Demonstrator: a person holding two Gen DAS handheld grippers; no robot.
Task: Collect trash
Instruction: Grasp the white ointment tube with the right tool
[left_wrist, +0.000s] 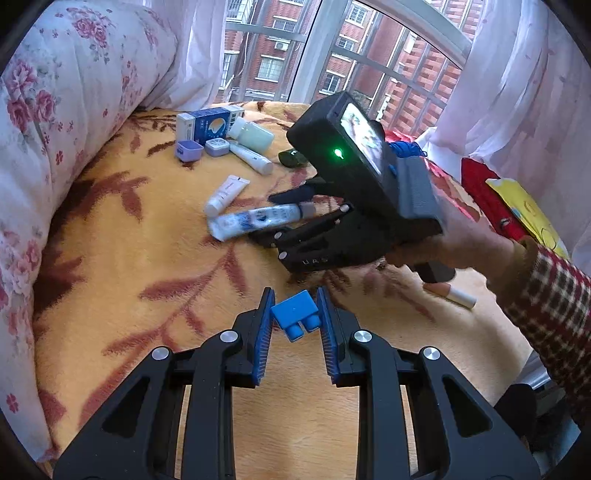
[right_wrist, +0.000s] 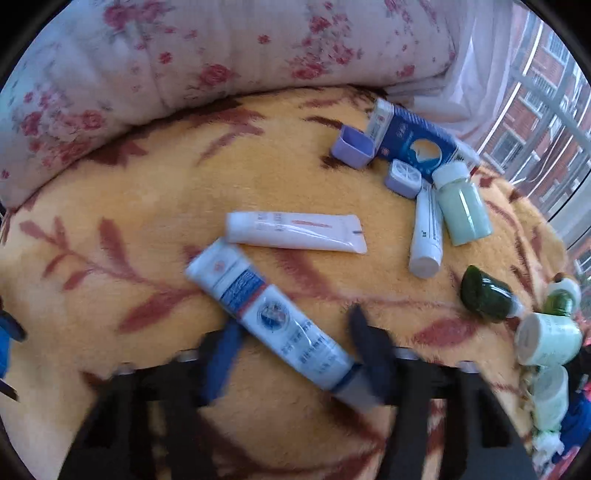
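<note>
My left gripper (left_wrist: 294, 322) is clamped on a little blue block (left_wrist: 294, 312). My right gripper (right_wrist: 295, 343) sits wide apart around a blue-and-white tube (right_wrist: 269, 314) lying on the yellow blanket (right_wrist: 147, 206), pink tube (right_wrist: 295, 232) just beyond it.

— Underneath everything?
— Bed spread with an orange blanket (right_wrist: 155, 229), leaf-patterned, and a floral quilt (right_wrist: 221, 48) rolled along its edge.
— Lying on it?
— Blue-and-white tube (right_wrist: 269, 314) nearest, a white tube (right_wrist: 295, 232) just beyond. Further off, a cluster: blue box (right_wrist: 413, 140), two lilac containers (right_wrist: 352, 146), a pale green bottle (right_wrist: 463, 206), another white tube (right_wrist: 426, 236).
— Anything apart?
— Dark green bottle (right_wrist: 485, 297), small jars (right_wrist: 546, 338), and a lipstick-like stick (left_wrist: 448, 292).
</note>
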